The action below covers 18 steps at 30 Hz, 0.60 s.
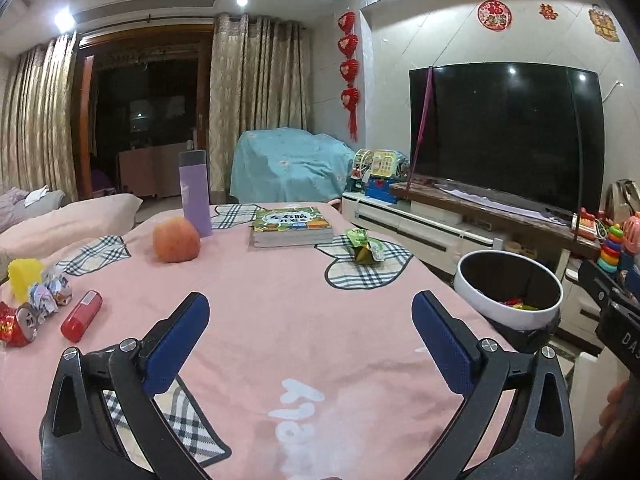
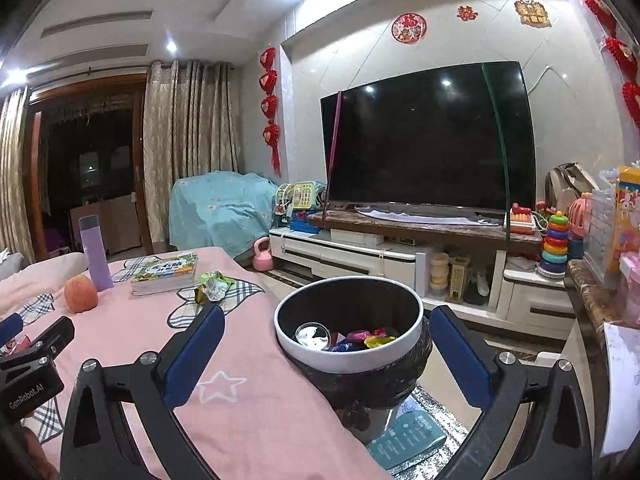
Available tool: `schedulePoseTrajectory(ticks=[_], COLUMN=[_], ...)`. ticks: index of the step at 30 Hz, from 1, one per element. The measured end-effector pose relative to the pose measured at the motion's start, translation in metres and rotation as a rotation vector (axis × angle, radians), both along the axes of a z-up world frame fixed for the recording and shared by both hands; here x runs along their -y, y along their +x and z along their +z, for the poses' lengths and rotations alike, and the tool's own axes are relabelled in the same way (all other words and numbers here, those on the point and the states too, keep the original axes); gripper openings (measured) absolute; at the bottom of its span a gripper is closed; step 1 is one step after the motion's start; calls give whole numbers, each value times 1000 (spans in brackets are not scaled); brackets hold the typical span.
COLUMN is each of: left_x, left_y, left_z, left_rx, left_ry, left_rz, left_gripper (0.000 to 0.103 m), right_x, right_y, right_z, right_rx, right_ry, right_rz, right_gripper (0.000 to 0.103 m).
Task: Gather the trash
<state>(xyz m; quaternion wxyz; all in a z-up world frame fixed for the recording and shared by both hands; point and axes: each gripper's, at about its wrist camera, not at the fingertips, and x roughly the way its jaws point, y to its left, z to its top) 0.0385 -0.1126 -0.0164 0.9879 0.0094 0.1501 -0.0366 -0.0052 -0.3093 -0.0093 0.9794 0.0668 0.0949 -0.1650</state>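
Crushed red can [image 1: 18, 326] cut by left edge, trash bin [image 2: 348, 354] base hidden behind table [image 2: 256, 408], book [image 1: 291, 226] title illegible

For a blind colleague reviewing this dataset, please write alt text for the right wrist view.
The open right hand-held gripper frames a white-rimmed trash bin that already holds colourful wrappers, beside a table under a pink cloth. On the cloth lie a green wrapper, a book, an apple and a purple bottle; a dark television stands behind.
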Motion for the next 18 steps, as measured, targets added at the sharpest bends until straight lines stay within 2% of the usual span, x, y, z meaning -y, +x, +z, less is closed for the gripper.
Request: schedulePoseTrajectory(ticks=[18], left_x=[1], left_y=[1], left_z=[-9], left_rx=[-4], left_ry=[32], left_rz=[22], left_gripper=[103], right_x=[-4], right_y=[5], right_z=[-13], right_rx=[-12], right_ry=[27], right_rz=[34], right_gripper=[103])
